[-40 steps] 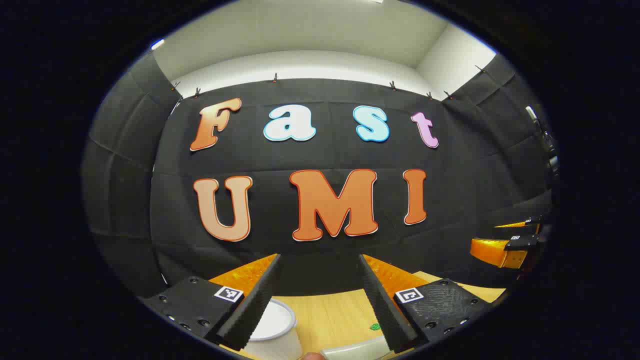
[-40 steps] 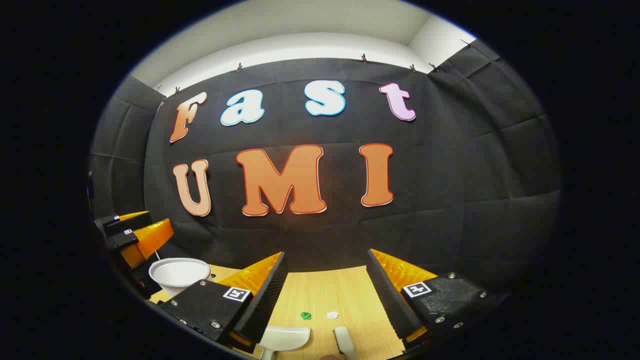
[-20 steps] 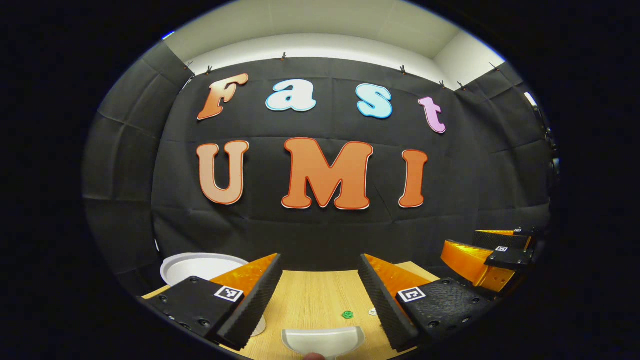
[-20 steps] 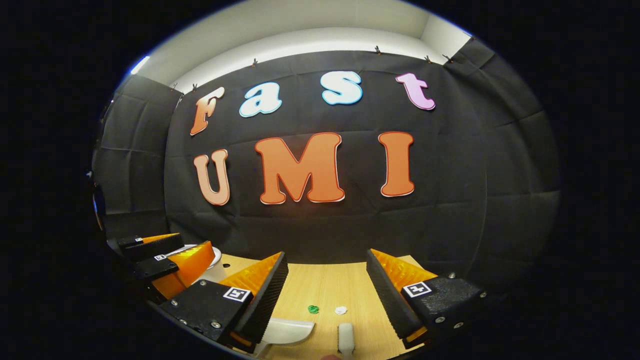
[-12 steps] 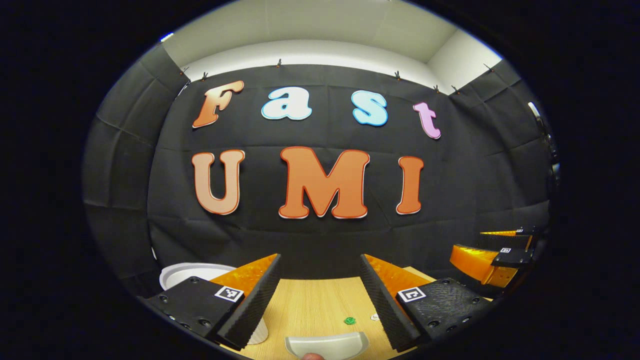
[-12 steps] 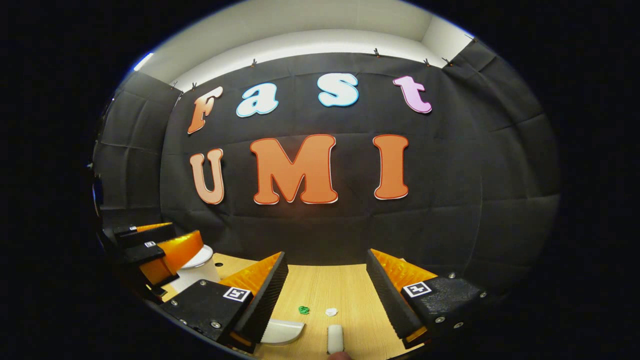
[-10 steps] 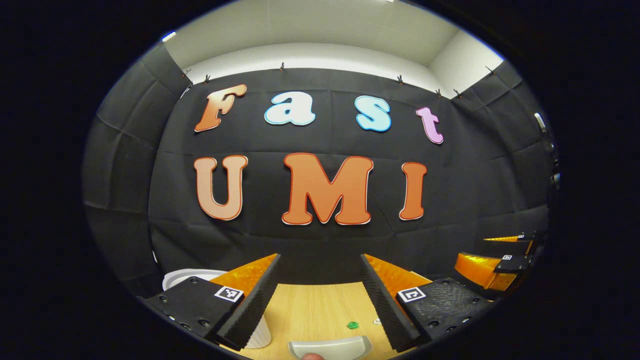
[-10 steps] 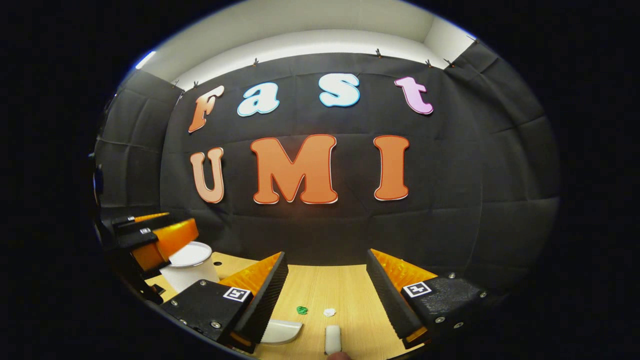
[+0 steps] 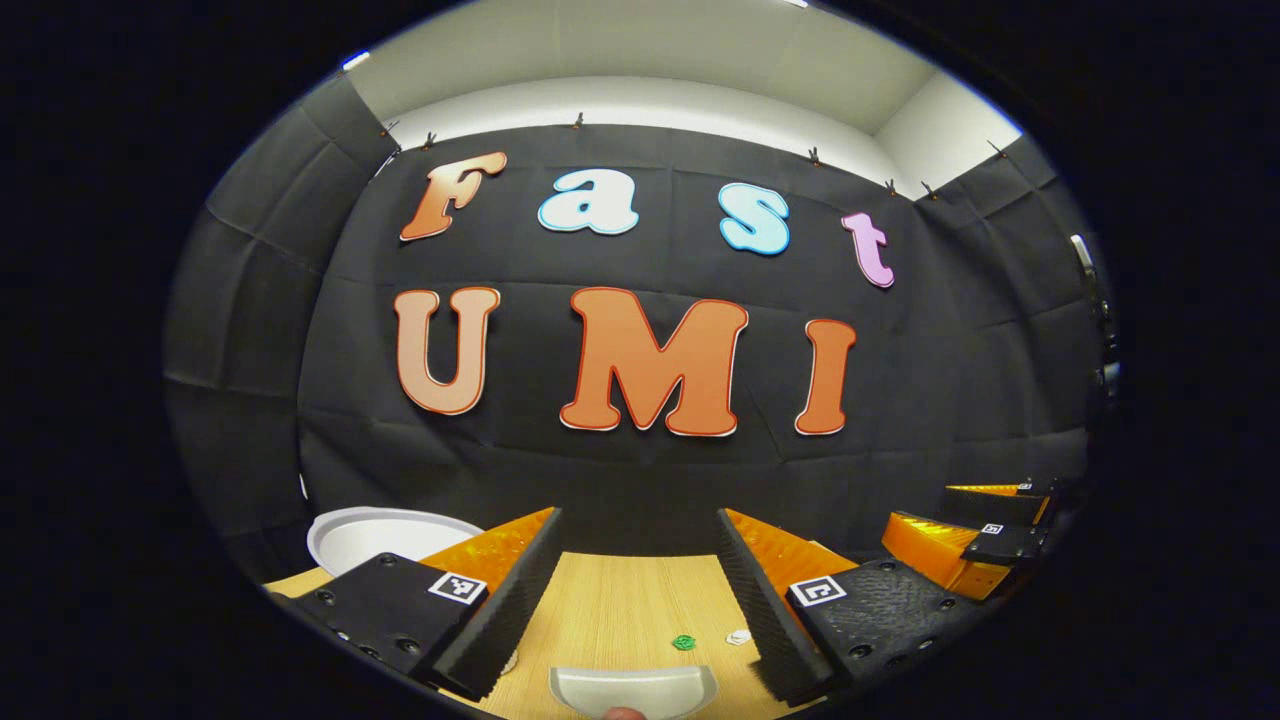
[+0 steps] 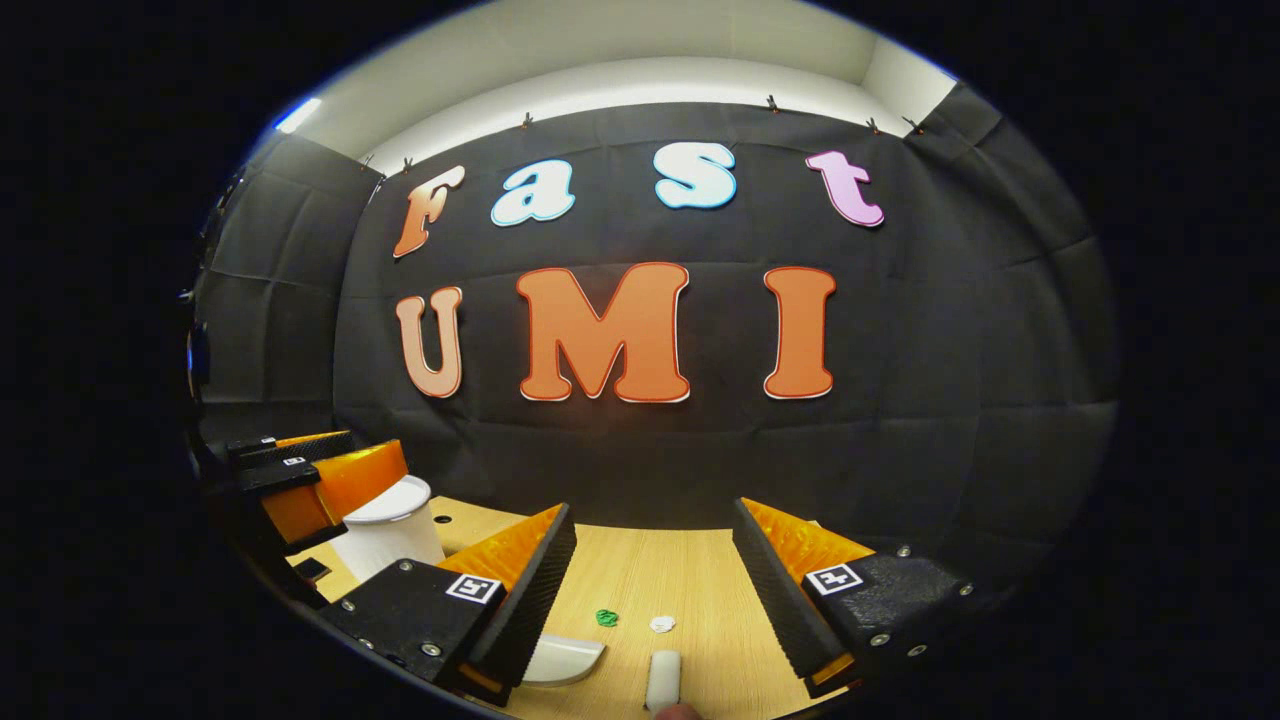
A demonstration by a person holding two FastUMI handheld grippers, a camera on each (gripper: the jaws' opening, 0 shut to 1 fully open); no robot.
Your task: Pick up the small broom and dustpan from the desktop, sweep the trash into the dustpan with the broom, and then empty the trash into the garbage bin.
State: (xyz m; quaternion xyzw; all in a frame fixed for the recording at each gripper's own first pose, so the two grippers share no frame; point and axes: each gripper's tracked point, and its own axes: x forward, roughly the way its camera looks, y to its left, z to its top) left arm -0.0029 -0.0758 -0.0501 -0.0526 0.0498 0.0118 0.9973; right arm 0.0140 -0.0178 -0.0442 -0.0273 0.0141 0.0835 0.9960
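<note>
Black cloth walls close off the far side of a pale wooden desk (image 9: 620, 610). In the left gripper view, the left tool (image 9: 638, 560) hangs above the desk with its two fingers spread wide, grasping nothing. Near it, between the fingers, lies the white dustpan (image 9: 632, 690), its open mouth facing the far wall. Just beyond the dustpan sit a green scrap (image 9: 683, 642) and a white scrap (image 9: 738, 636), close together. A white garbage bin (image 9: 385, 535) stands at the far left of the desk, partly hidden by the left finger.

In the right gripper view, the right tool (image 10: 652, 560) is likewise spread apart and empty. The small white broom (image 10: 663, 682) lies on the desk between its fingers at the near edge, with the dustpan (image 10: 562, 658) to its left and both scraps just beyond.
</note>
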